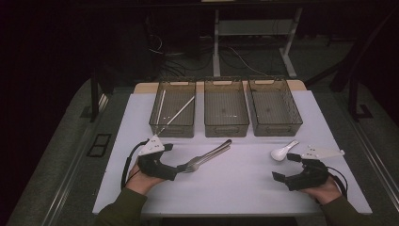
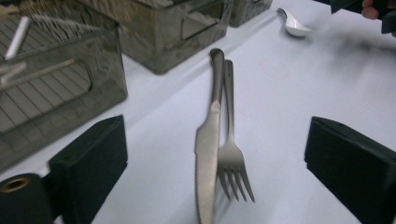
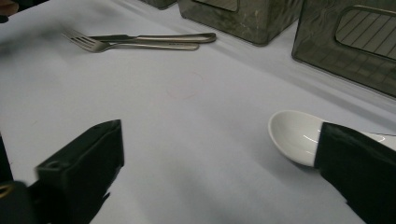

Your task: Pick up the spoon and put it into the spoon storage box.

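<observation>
While the right gripper (image 1: 281, 167) is resting wide open beside the spoon (image 1: 283, 151), the left gripper (image 1: 181, 168) is spreading empty jaws around knife (image 2: 208, 140) and fork (image 2: 230, 154) lying together on the surface (image 1: 235, 183), ready for pickup.

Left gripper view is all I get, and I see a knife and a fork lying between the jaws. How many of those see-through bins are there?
Observer: Three, side by side in the high view: the left bin, the middle bin and the right bin.
Operator: Is there stuff in the middle and right ones?
Observer: From above, both of those look empty.
Operator: What's the other hand doing?
Observer: The right gripper has its jaws open, and the white spoon lies right next to one jaw. I cannot tell whether they touch.
</observation>
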Demonstrator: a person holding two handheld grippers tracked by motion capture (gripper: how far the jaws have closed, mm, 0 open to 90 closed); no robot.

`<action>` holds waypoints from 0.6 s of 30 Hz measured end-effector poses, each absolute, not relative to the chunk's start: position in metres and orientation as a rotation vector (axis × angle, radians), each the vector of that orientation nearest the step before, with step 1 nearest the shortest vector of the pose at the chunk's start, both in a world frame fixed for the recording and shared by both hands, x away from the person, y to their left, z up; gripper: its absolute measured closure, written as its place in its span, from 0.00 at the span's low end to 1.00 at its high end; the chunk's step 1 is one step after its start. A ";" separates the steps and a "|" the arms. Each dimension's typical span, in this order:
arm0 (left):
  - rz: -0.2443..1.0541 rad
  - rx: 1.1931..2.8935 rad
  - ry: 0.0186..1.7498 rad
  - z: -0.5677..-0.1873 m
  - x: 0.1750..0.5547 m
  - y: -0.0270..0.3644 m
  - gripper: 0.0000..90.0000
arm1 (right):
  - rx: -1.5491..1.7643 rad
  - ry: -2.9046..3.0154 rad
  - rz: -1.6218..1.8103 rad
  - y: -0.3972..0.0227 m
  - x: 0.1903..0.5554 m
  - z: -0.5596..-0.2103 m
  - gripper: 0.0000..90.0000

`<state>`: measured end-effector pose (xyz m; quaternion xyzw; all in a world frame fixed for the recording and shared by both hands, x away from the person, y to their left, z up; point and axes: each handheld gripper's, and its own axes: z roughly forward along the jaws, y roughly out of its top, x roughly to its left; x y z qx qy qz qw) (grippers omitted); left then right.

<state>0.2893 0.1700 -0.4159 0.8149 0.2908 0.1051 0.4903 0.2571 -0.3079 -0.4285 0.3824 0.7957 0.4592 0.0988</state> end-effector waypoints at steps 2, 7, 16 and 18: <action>0.250 1.965 0.710 -0.417 0.287 0.171 0.00 | 1.132 2.350 1.359 -0.309 0.257 -0.427 0.07; 0.222 1.973 0.720 -0.423 0.281 0.166 0.00 | 1.127 2.356 1.349 -0.312 0.262 -0.425 0.25; 0.204 2.006 0.717 -0.425 0.281 0.165 0.00 | 1.201 2.340 1.262 -0.322 0.279 -0.418 0.53; 0.200 1.996 0.719 -0.425 0.281 0.165 0.00 | 1.206 2.331 1.255 -0.325 0.283 -0.416 0.58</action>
